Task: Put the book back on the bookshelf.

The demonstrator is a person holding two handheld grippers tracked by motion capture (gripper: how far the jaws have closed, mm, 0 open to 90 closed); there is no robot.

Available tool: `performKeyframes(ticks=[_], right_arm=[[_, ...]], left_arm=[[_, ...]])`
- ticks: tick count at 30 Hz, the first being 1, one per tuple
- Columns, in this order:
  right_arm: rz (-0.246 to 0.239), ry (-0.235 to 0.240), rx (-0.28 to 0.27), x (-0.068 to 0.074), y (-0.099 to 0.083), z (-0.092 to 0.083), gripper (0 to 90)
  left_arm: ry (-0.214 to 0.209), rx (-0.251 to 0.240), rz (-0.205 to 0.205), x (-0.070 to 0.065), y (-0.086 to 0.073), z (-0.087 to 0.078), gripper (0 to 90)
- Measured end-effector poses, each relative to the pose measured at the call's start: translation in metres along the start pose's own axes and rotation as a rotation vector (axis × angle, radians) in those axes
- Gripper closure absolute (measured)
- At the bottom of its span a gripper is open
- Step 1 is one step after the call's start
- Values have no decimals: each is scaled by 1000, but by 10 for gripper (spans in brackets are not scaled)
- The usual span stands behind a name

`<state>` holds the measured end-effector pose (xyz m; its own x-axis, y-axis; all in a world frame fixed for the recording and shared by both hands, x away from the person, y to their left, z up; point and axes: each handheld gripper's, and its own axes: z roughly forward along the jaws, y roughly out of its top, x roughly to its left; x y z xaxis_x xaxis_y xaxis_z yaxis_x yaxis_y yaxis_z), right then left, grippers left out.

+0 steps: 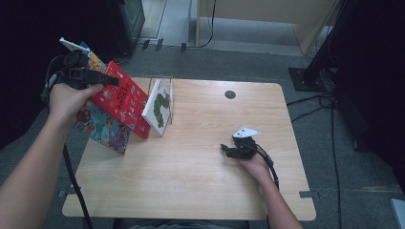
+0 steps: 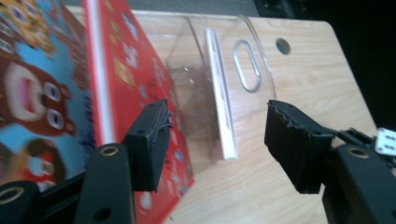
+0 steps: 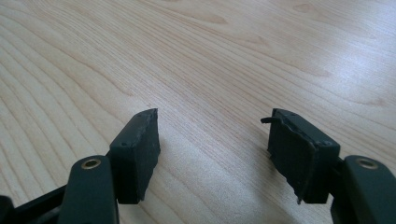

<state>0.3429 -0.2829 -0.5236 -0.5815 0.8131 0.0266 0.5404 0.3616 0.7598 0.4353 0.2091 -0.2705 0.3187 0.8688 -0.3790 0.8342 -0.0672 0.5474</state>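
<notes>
Books [image 1: 119, 102] crowd clear stand [image 2: 243, 60].

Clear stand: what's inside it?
The clear stand holds one white book, leaning. Outside it lean the red book and the blue book; the stand's floor is partly hidden.

Three books leaning at the desk [image 1: 200, 181] left edge: outermost book [image 1: 102, 126] leftmost, middle book [image 1: 122, 100] against it, third book [image 1: 159, 106] in the clear stand [image 1: 168, 86] rightmost, left gripper [image 1: 93, 76] above the middle book, right gripper [image 1: 236, 150] resting on the desk well apart to the right
</notes>
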Motion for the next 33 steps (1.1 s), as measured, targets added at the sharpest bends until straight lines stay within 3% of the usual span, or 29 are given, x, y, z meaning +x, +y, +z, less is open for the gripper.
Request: performKeyframes(ticks=[16,20,23,26,28,31,33], right_arm=[[4,-3,5,1,-1,-1,328],[2,-2,4,2,-1,-2,325],[2,0,4,2,-1,-2,325],[5,1,5,2,-1,-2,324],[2,0,5,2,-2,-2,324],[6,0,4,2,-2,-2,323],[6,-2,5,2,-2,-2,322]], left_arm=[[-51,11,89,-33,-48,23,405],[-80,21,82,-32,-66,31,408],[-67,45,105,-33,-79,40,405],[-53,38,115,-34,-90,47,404],[-72,46,116,-34,-96,53,401],[-51,46,138,-39,-110,62,406],[-66,51,139,-40,-119,68,404]])
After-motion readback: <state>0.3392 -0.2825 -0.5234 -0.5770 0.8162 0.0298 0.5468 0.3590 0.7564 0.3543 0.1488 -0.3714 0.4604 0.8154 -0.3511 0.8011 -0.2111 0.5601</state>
